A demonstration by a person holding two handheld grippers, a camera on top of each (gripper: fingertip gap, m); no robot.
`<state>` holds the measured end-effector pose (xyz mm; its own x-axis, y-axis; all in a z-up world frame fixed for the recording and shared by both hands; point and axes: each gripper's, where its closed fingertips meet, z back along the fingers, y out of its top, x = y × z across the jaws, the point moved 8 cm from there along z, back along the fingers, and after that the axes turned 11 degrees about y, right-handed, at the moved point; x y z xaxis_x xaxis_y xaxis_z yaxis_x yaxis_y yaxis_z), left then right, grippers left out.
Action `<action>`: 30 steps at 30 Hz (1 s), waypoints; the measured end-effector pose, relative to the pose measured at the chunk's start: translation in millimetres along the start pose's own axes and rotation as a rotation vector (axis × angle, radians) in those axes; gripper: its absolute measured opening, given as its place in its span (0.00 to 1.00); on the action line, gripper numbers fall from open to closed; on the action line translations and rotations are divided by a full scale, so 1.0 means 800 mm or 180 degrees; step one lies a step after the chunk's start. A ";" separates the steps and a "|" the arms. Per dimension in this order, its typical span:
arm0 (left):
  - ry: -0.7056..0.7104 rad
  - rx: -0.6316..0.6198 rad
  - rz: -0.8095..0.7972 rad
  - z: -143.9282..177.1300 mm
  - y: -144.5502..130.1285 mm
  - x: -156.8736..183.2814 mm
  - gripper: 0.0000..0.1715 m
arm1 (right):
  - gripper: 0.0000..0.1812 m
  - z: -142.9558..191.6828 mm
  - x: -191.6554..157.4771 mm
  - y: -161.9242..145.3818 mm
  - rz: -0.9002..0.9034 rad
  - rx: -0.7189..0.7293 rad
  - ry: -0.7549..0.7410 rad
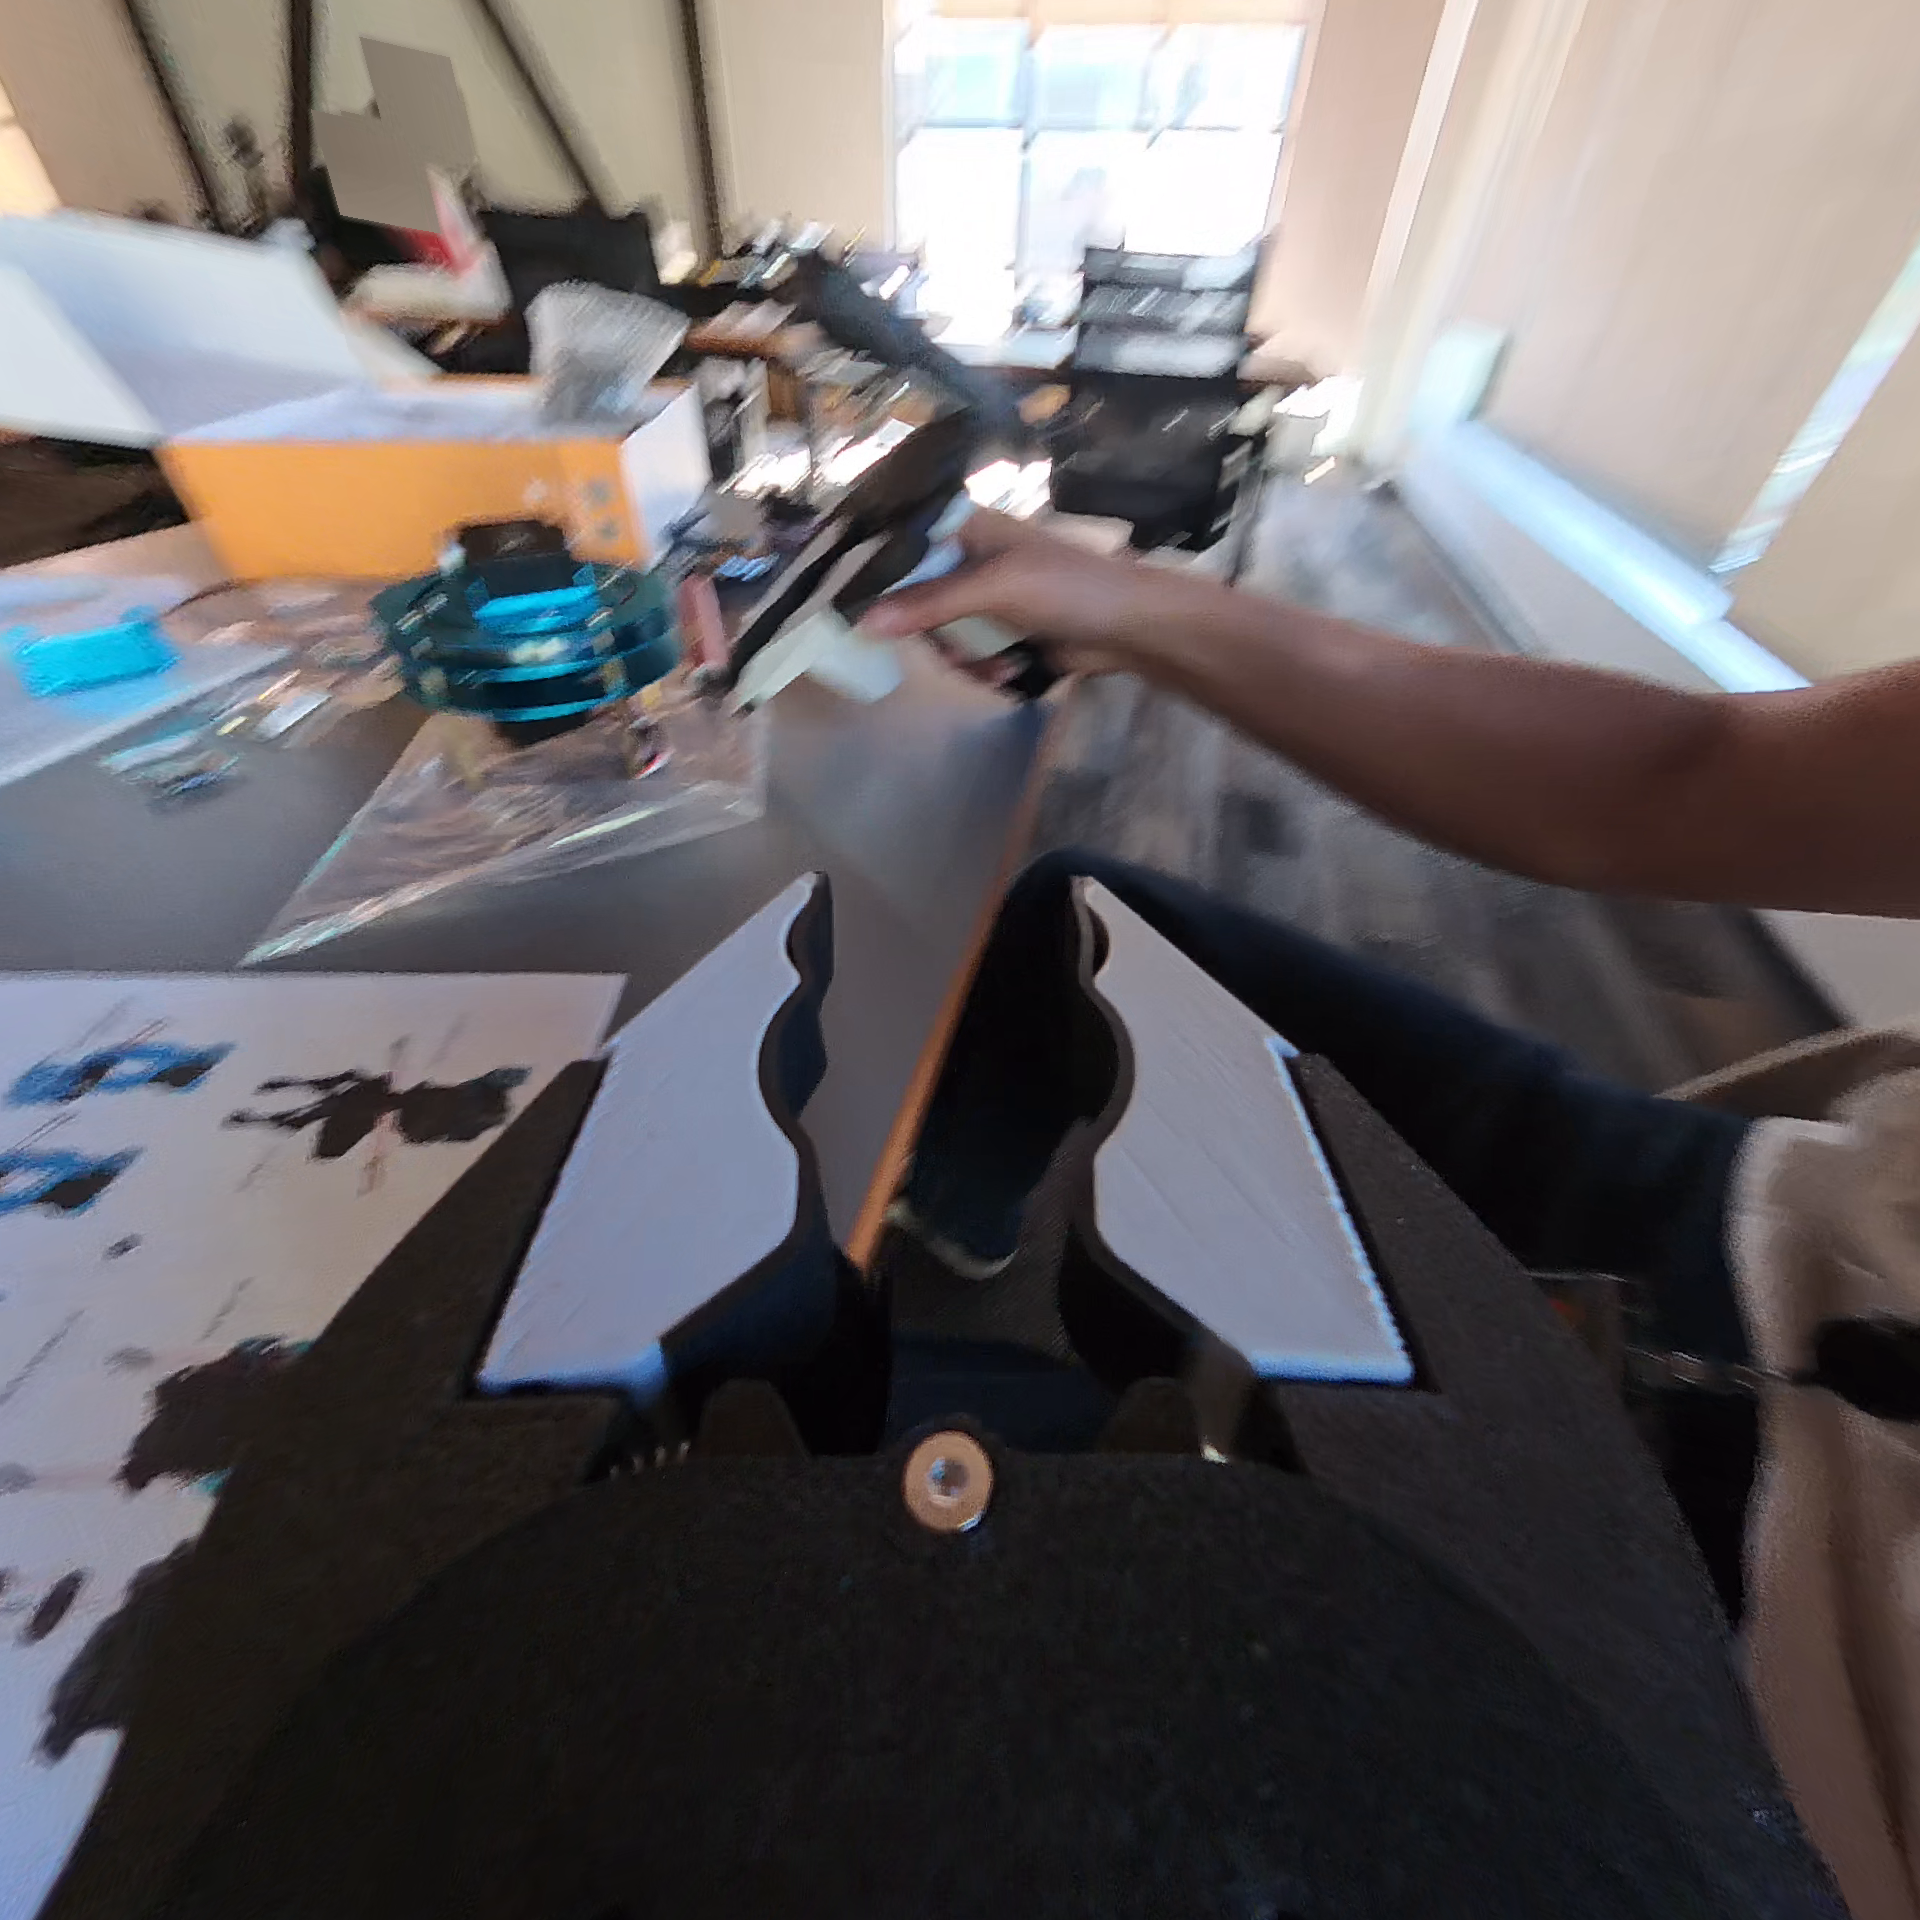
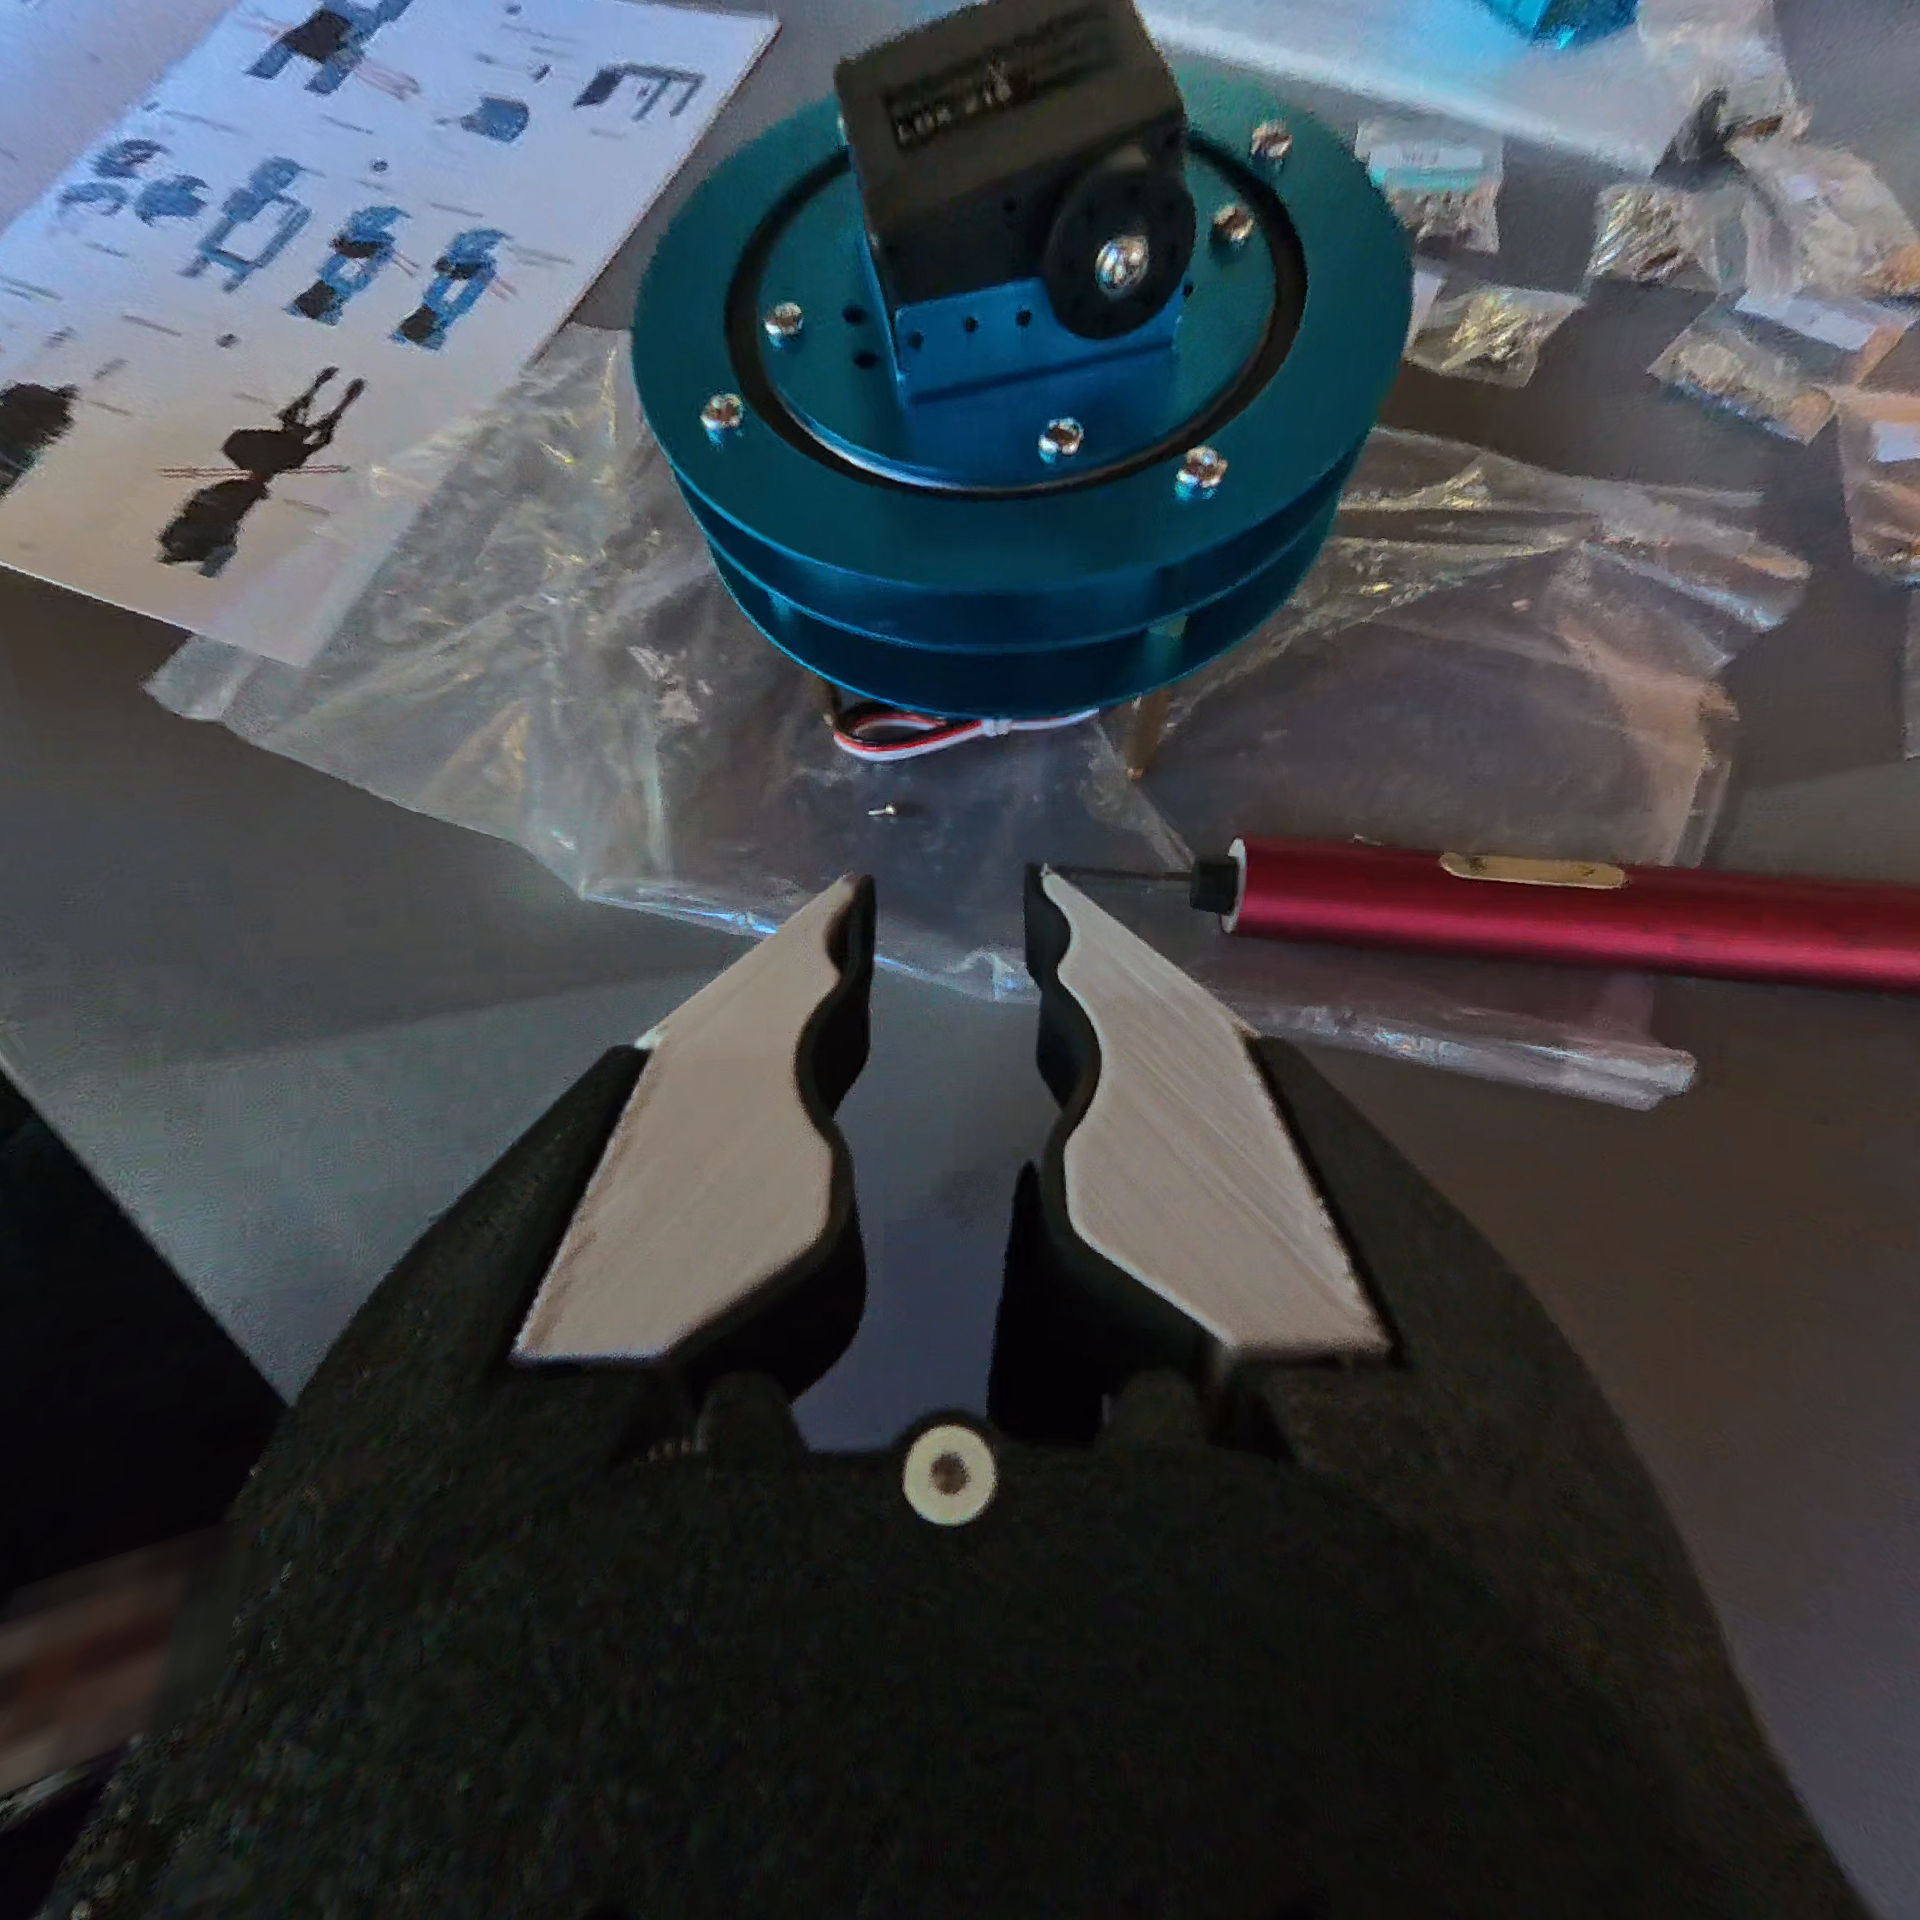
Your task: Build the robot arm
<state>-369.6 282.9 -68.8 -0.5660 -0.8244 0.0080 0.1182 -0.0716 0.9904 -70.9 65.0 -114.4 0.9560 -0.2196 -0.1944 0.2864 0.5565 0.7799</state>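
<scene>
A round blue metal base (image 2: 997, 561) with a black servo (image 2: 1008, 156) on top stands on a clear plastic bag (image 2: 499, 665). My right gripper (image 2: 948, 888) is open and empty, low over the bag just in front of the base. A red screwdriver (image 2: 1558, 909) lies to its right, its thin bit close to the right fingertip (image 2: 1049, 883). My left gripper (image 1: 945, 894) is open and empty, over the table's near edge (image 1: 935, 1091). In the left wrist view the blue base (image 1: 530, 644) stands far ahead, with the other gripper (image 1: 831, 582) in a person's hand beside it.
A printed instruction sheet (image 2: 312, 260) lies left of the base and shows in the left wrist view (image 1: 260, 1195). Several small bags of screws (image 2: 1662, 291) lie at the right. An orange and white box (image 1: 416, 478) and a blue part (image 1: 83, 655) sit farther back. My hands' fingertips stand some 30 cm from each other.
</scene>
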 end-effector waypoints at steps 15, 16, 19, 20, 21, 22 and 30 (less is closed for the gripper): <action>0.0024 -0.0063 -0.0265 0.031 -0.018 0.024 0.26 | 0.03 -0.041 -0.001 0.018 0.0152 -0.0373 0.0290; -0.0008 -0.0062 -0.0251 0.031 -0.018 0.026 0.26 | 0.03 -0.044 -0.002 0.016 0.0166 -0.0407 0.0308; -0.0010 -0.0052 -0.0224 0.030 -0.018 0.027 0.26 | 0.02 -0.045 0.001 0.015 0.0122 -0.0448 0.0333; -0.0007 -0.0051 -0.0218 0.030 -0.017 0.026 0.26 | 0.02 -0.045 0.001 0.014 0.0118 -0.0435 0.0349; -0.0003 -0.0041 -0.0212 0.030 -0.018 0.025 0.26 | 0.01 -0.045 0.001 0.014 0.0120 -0.0430 0.0360; -0.0003 -0.0032 -0.0205 0.030 -0.018 0.025 0.26 | 0.01 -0.045 0.001 0.014 0.0112 -0.0431 0.0368; 0.0058 -0.0041 -0.0076 0.017 -0.018 0.018 0.25 | 0.00 -0.032 -0.003 0.016 -0.0031 -0.0191 0.0606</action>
<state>-390.2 279.9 -80.9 -0.5539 -0.8324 -0.0182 0.1154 -0.0984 0.9884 -68.0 93.4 -118.8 0.9462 -0.0727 -0.3152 0.2935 0.6031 0.7417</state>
